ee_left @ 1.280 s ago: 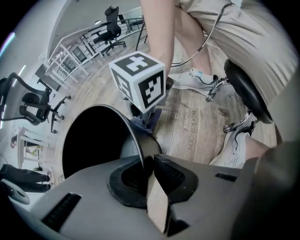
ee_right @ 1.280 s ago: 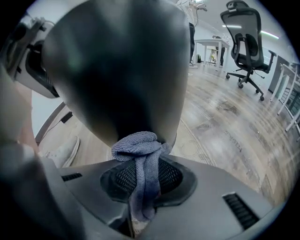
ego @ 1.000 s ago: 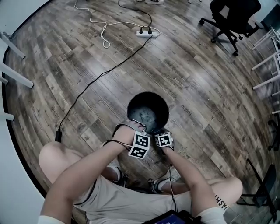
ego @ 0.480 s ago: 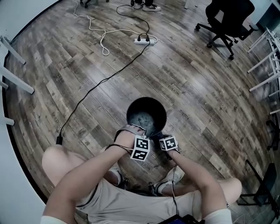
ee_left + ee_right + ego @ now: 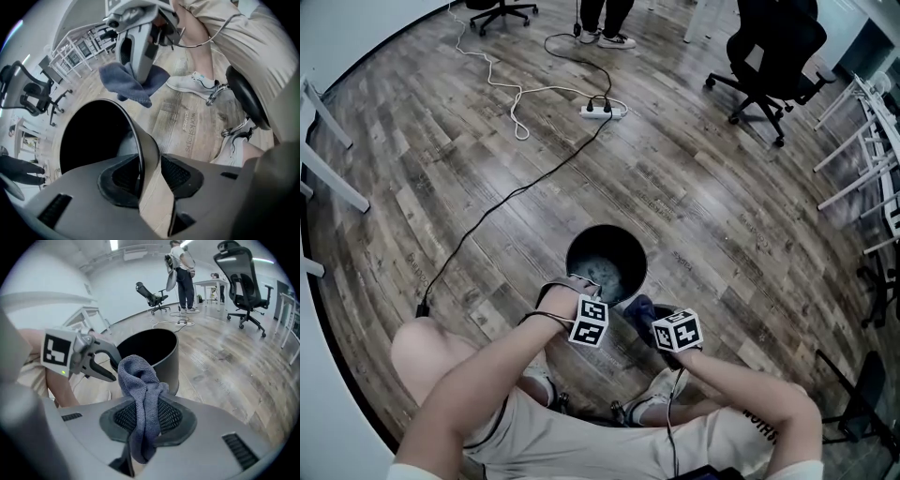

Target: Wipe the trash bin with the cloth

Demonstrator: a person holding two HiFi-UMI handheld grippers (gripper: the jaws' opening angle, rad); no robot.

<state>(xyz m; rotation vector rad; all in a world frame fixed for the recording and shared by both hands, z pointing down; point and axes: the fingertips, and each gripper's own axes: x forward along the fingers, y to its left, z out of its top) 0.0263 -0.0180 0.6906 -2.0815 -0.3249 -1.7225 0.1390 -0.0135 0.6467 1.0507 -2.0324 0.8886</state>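
Spread to either side of the trash bin's (image 5: 146,143) near rim, your left gripper's (image 5: 149,172) jaws have just been opening, and the pads don't press the wall between them. Your right gripper (image 5: 146,417) pinches the blue-grey cloth (image 5: 139,378), held above the wooden floor (image 5: 722,206) just beside the bin, which stands upright before your feet. The bin looks light and will likely slide, so clamp the rim again first. Then lay the loose fold flat on the outer wall and sweep round.
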